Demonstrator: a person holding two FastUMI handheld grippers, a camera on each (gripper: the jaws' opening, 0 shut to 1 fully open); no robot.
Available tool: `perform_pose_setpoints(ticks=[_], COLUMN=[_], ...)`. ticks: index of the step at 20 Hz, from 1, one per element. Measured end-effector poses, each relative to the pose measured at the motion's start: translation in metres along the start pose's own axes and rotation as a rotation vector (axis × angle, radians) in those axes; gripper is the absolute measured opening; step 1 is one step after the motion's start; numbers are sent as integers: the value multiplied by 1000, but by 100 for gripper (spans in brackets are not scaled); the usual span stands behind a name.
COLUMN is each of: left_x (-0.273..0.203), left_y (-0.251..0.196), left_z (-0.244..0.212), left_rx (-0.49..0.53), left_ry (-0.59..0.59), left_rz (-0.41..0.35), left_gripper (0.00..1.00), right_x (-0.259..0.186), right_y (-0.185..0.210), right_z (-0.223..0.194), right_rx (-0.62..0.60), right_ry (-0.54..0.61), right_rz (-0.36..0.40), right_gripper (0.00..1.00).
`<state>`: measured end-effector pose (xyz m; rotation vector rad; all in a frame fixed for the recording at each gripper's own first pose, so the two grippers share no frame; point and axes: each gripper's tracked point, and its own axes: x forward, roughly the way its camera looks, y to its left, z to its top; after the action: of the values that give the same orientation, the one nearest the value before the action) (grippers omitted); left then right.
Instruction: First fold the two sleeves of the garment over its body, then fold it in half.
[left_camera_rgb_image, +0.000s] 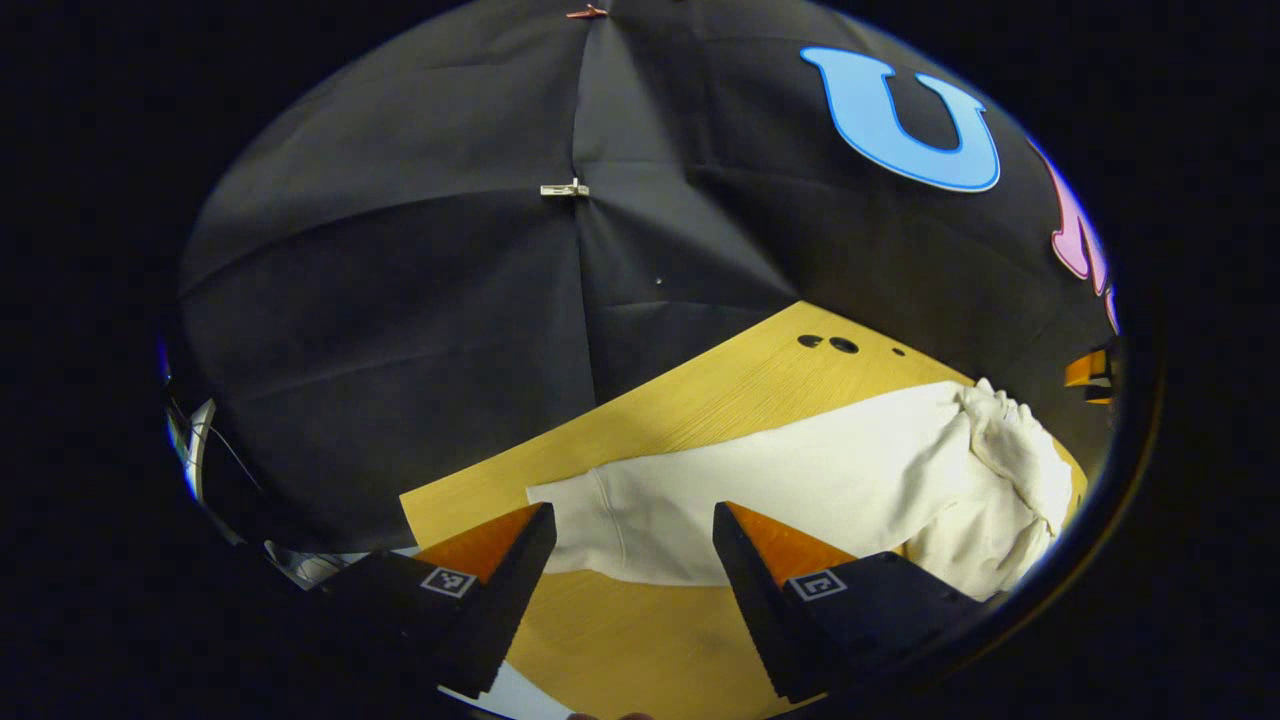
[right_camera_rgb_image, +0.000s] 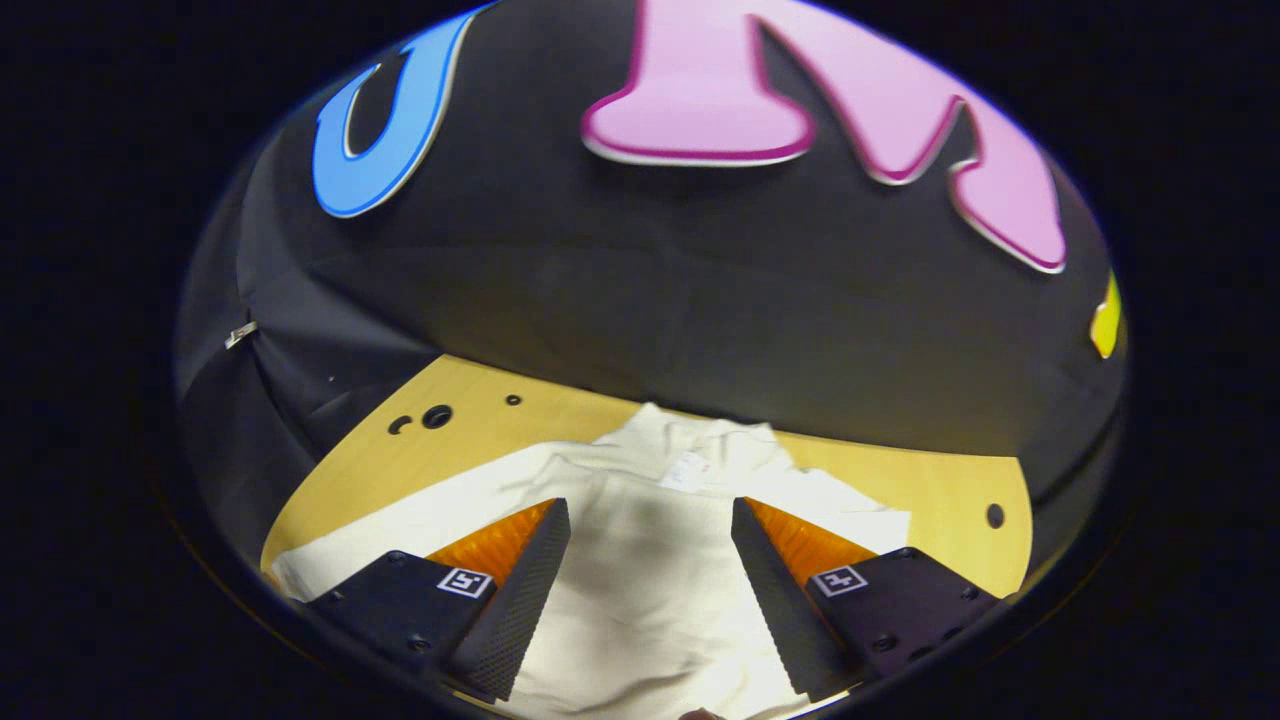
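A cream long-sleeved garment (right_camera_rgb_image: 640, 570) lies spread on a yellow wooden table (right_camera_rgb_image: 920, 480), its collar toward the back wall. In the left gripper view one sleeve (left_camera_rgb_image: 760, 490) stretches flat across the table (left_camera_rgb_image: 620, 640), its cuff end toward the left and the bunched body cloth (left_camera_rgb_image: 1010, 470) at the right. My left gripper (left_camera_rgb_image: 634, 545) hovers open just above and in front of that sleeve, holding nothing. My right gripper (right_camera_rgb_image: 650, 540) hangs open over the middle of the garment's body, its fingers apart and nothing between them.
The black cloth wall rises right behind the table's far edge. Small dark holes (left_camera_rgb_image: 830, 343) mark the tabletop near the back, with another hole (right_camera_rgb_image: 994, 515) at the right. An orange and black object (left_camera_rgb_image: 1090, 372) shows at the far right of the left gripper view.
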<state>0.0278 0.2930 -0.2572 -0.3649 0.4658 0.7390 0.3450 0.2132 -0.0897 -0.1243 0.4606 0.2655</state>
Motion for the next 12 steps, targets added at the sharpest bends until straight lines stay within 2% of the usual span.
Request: perform_pose_setpoints(ticks=[4,8,11,12], left_x=[33,48,54,54], left_y=[3,9,13,13], left_z=[-13,-39,-46,-47], left_rx=[45,22,-40,-27], left_ry=[40,123,147,143], left_rz=[76,105,81,72], left_gripper=[97,99,99,100], right_x=[-55,-117,-161,-175], right_y=[-92,-154,-194,-205], right_z=[-5,-28,-39,-46], right_rx=[71,192,216,224], right_ry=[-29,-25,-60,-63], right_rz=[-143,-227,-311,-333], right_gripper=[99,99,99,99])
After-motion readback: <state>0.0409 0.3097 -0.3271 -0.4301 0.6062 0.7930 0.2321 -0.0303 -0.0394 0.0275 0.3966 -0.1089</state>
